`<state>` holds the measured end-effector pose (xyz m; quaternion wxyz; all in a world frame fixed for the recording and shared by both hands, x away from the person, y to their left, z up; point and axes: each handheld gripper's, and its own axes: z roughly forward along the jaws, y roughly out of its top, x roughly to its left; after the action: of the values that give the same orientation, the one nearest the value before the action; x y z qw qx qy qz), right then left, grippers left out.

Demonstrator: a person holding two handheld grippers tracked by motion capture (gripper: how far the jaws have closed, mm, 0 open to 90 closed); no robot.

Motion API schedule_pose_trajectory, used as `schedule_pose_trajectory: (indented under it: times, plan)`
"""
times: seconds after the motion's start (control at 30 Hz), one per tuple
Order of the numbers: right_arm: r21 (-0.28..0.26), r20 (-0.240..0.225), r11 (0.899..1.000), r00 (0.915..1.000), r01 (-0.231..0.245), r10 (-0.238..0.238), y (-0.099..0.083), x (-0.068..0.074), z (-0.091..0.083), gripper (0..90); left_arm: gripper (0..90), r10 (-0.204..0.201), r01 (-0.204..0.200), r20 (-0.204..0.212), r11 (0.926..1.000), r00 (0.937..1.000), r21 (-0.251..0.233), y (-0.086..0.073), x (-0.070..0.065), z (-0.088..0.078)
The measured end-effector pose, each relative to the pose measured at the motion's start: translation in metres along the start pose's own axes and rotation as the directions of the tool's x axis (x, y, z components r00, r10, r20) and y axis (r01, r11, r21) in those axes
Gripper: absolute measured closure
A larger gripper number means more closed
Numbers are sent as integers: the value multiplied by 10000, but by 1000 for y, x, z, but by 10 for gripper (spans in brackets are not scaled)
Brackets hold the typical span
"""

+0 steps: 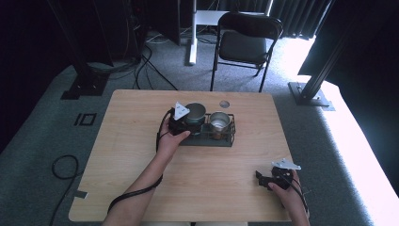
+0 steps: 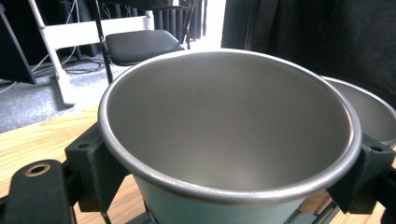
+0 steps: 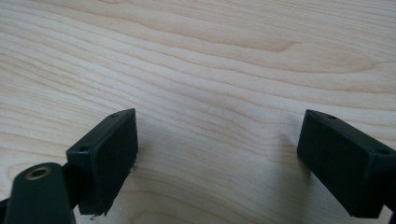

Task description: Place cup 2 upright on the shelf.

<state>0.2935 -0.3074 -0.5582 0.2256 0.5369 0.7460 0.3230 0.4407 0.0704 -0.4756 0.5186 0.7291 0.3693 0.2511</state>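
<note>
High view: fixed above person's side, facing forward and down over whole light wooden table, black folding chair beyond. Left gripper view: very close, looking over rim into pale green metal-lined cup, facing same chair; cup shared with high view. Right gripper view: close, angled down at table grain between own jaws.

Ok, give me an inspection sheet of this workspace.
Surface: wooden table, with a round grommet near its far edge.
Job's things: teal cup and steel cup in a black wire rack.
Clutter: nothing seen.
Grippers: left gripper shut on the teal cup; right gripper open over bare wood.
Cables: one trails along each forearm; more on the floor.
Surroundings: folding chair, grey carpet, dark curtains.
</note>
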Motion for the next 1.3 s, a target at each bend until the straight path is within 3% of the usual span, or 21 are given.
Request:
schedule_pose_trajectory:
  times: [0.27,0.37,0.43,0.57,0.7,1.3]
  plan:
    - [0,-2,10000,10000,2,-2,0,0,0,120,141,238,-239,68,9996,9997,137,-3,0,-1]
    - [0,1,10000,10000,1,-1,0,0,0,120,139,505,-507,88,9985,9987,215,-3,-1,-3]
    - [1,1,10000,10000,0,0,0,0,0,120,135,396,-400,141,9987,9991,303,-3,-1,-3]
    - [1,0,10000,10000,0,0,0,0,0,120,119,703,-691,-140,9949,9974,732,-6,-4,-3]
    - [1,1,10000,10000,1,-1,0,0,0,120,119,421,-412,-117,9970,9990,657,-7,-1,-7]
    - [-1,2,10000,10000,6,-6,0,0,0,120,118,451,-437,-204,9969,9988,652,-6,4,-30]
